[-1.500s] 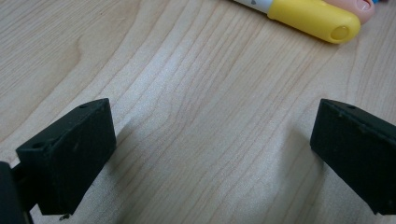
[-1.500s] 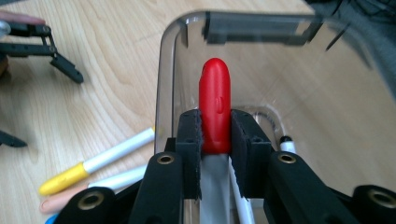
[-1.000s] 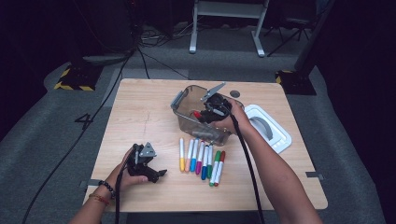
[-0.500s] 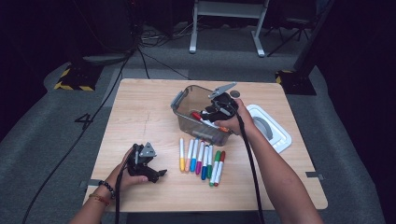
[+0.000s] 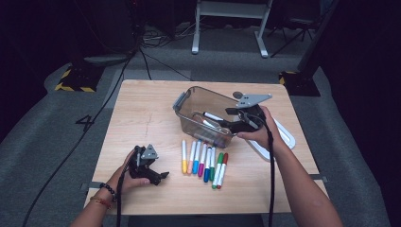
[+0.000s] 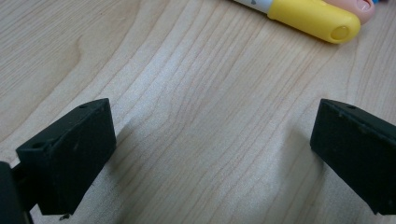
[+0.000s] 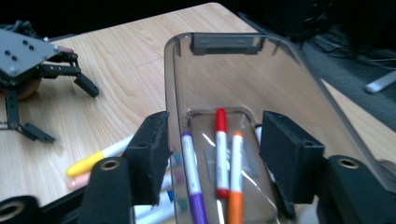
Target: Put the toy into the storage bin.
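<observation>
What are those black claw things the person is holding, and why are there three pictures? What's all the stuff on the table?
Those claws are grippers, hand-held pinching tools with two black jaws. The person holds one in each hand. One picture comes from a camera up high, looking down on the wooden table. The other two come from little cameras riding on the grippers, looking along the jaws.

The left gripper rests on the table, wide open, with nothing in it.

The right gripper is at a clear plastic bin. Its jaws have just been opening and hold nothing. Inside the bin lie a purple marker, a red marker and an orange marker.

A row of markers lies on the table before the bin, the yellow marker at its left end. The white lid lies beside the right hand.
</observation>
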Action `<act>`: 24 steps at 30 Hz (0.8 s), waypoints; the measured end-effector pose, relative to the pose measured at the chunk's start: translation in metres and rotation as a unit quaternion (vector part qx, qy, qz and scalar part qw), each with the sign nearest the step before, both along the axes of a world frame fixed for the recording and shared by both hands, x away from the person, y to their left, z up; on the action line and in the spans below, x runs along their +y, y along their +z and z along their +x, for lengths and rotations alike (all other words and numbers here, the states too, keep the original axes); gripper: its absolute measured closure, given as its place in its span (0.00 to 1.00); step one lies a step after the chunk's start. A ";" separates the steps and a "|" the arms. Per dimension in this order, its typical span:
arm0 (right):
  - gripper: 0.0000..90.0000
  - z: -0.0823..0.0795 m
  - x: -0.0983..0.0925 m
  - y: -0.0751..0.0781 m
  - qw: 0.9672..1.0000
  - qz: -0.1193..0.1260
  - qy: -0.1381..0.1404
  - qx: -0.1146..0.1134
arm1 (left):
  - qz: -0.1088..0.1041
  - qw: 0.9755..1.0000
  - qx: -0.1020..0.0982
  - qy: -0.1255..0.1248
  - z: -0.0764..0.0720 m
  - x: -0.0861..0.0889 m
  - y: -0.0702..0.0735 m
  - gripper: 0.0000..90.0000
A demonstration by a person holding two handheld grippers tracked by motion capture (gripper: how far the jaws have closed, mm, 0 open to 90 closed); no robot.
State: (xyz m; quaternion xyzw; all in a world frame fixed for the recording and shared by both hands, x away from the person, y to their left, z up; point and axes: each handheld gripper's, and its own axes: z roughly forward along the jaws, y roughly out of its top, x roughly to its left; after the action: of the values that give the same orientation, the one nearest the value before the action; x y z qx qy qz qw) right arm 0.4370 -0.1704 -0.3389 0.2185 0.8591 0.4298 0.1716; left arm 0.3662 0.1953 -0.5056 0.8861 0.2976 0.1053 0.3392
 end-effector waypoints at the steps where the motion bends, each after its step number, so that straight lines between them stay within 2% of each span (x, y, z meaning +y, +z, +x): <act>1: 0.45 -0.006 -0.005 0.001 1.000 0.003 0.000 -0.005 | 0.000 1.000 0.000 0.000 0.000 0.000 0.000 0.01; 5: 0.40 -0.028 -0.021 -0.001 1.000 0.009 -0.004 -0.020 | 0.000 1.000 0.000 0.000 0.000 0.000 0.000 0.01; 9: 0.36 -0.049 -0.035 -0.012 0.999 0.006 -0.015 -0.028 | 0.000 1.000 0.000 0.000 0.000 0.000 0.000 0.01; 12: 0.35 -0.065 -0.044 -0.025 0.999 0.011 -0.018 -0.027 | 0.000 1.000 0.001 0.001 0.000 0.000 0.000 0.01; 14: 0.35 -0.073 -0.048 -0.034 1.000 0.020 -0.016 -0.018 | 0.000 1.000 0.001 0.002 0.000 0.000 0.000 0.01; 16: 0.34 -0.081 -0.050 -0.043 0.999 0.009 -0.025 -0.028 | 0.000 1.000 0.001 0.001 0.000 0.000 0.000 0.01; 17: 0.34 -0.084 -0.052 -0.046 0.999 0.012 -0.025 -0.032 | -0.001 1.000 0.001 0.002 0.000 0.000 0.000 0.01; 18: 0.34 -0.087 -0.055 -0.052 0.999 0.023 -0.024 -0.020 | 0.000 1.000 0.001 0.002 0.000 0.000 0.000 0.01; 19: 0.33 -0.089 -0.056 -0.057 0.999 0.023 -0.024 -0.011 | 0.000 1.000 0.001 0.002 0.000 0.000 0.000 0.01; 22: 0.34 -0.090 -0.058 -0.074 0.999 0.010 -0.032 -0.001 | -0.001 1.000 0.001 0.002 0.000 0.000 0.000 0.01; 24: 0.34 -0.087 -0.057 -0.085 0.999 0.018 -0.038 0.024 | 0.000 1.000 0.001 0.001 0.000 0.000 0.000 0.01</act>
State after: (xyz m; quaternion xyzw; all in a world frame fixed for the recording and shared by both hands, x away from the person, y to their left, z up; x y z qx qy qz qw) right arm 0.3499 -0.2274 -0.4236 0.2643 0.8462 0.4332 0.1628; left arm 0.3658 0.1953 -0.5057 0.8857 0.2992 0.1050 0.3391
